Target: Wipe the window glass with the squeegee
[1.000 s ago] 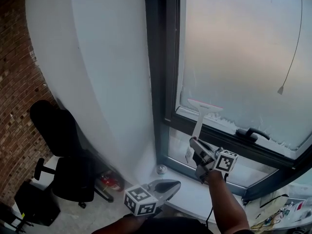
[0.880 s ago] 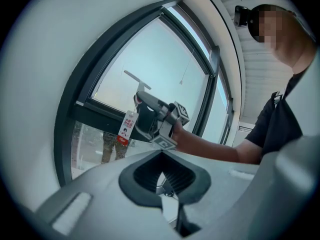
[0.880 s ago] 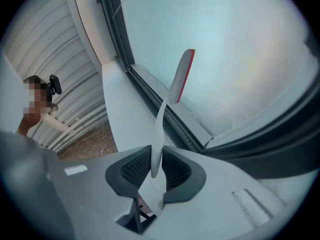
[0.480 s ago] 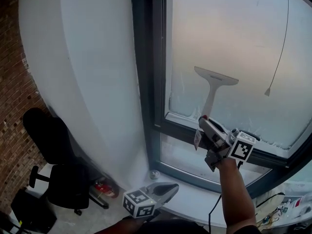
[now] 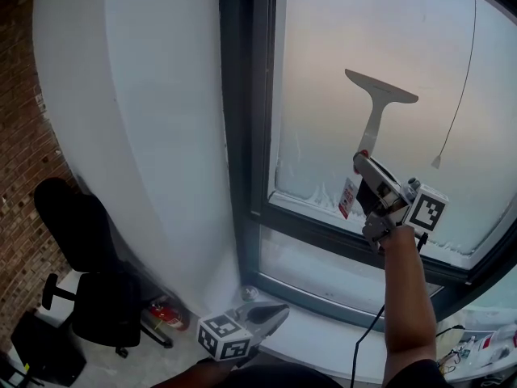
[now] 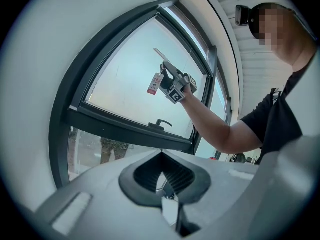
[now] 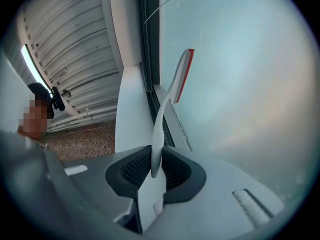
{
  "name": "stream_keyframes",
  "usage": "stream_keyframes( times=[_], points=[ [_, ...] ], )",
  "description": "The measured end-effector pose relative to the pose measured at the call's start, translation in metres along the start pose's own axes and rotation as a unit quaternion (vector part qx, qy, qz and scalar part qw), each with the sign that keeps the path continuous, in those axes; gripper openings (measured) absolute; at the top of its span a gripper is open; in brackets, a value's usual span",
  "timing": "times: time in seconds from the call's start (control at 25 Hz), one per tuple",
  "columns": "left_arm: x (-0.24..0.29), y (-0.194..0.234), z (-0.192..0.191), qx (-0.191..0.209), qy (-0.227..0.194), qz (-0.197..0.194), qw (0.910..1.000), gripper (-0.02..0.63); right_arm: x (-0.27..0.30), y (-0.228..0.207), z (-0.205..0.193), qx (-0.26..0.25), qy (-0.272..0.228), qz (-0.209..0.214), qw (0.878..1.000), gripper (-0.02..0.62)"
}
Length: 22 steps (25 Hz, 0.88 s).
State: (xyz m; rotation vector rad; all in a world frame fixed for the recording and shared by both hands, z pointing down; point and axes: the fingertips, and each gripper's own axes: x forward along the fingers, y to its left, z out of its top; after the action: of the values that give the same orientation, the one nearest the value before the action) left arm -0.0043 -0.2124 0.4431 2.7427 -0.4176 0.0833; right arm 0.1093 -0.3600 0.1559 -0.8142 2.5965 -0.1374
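A white squeegee (image 5: 377,103) is held up against the frosted window glass (image 5: 363,47), its blade up and its handle running down into my right gripper (image 5: 370,166), which is shut on the handle. A red and white tag (image 5: 349,196) hangs below the handle. In the right gripper view the squeegee (image 7: 170,99) rises from between the jaws, its red-edged blade beside the glass (image 7: 240,84). My left gripper (image 5: 271,312) hangs low by the sill, shut and holding nothing. In the left gripper view the squeegee (image 6: 161,56) shows small against the pane.
The dark window frame (image 5: 242,136) runs down the left of the pane, with a handle (image 6: 161,123) on the lower bar. A blind cord (image 5: 456,95) hangs at the right. A curved white wall (image 5: 137,111), brick wall (image 5: 20,152) and black office chair (image 5: 89,273) lie to the left.
My right gripper has carried the squeegee upward along the glass, from near the lower edge of the pane to its middle. The left gripper has stayed low.
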Motion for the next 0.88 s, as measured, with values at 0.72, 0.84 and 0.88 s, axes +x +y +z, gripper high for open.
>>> stream_keyframes(
  times=[0.72,0.84,0.88],
  points=[
    [0.005,-0.002,-0.004,0.002,0.013,-0.009,0.9999,0.000,-0.009,-0.014,-0.014,0.023,0.021,0.005,1.000,0.089],
    [0.009,-0.005,-0.001,0.000,0.017,-0.014,0.9998,0.000,-0.016,-0.018,-0.023,0.034,0.022,0.001,0.999,0.089],
    [0.011,-0.006,-0.001,0.000,0.018,-0.015,0.9997,0.000,-0.018,-0.019,-0.027,0.039,0.022,0.000,0.999,0.089]
  ],
)
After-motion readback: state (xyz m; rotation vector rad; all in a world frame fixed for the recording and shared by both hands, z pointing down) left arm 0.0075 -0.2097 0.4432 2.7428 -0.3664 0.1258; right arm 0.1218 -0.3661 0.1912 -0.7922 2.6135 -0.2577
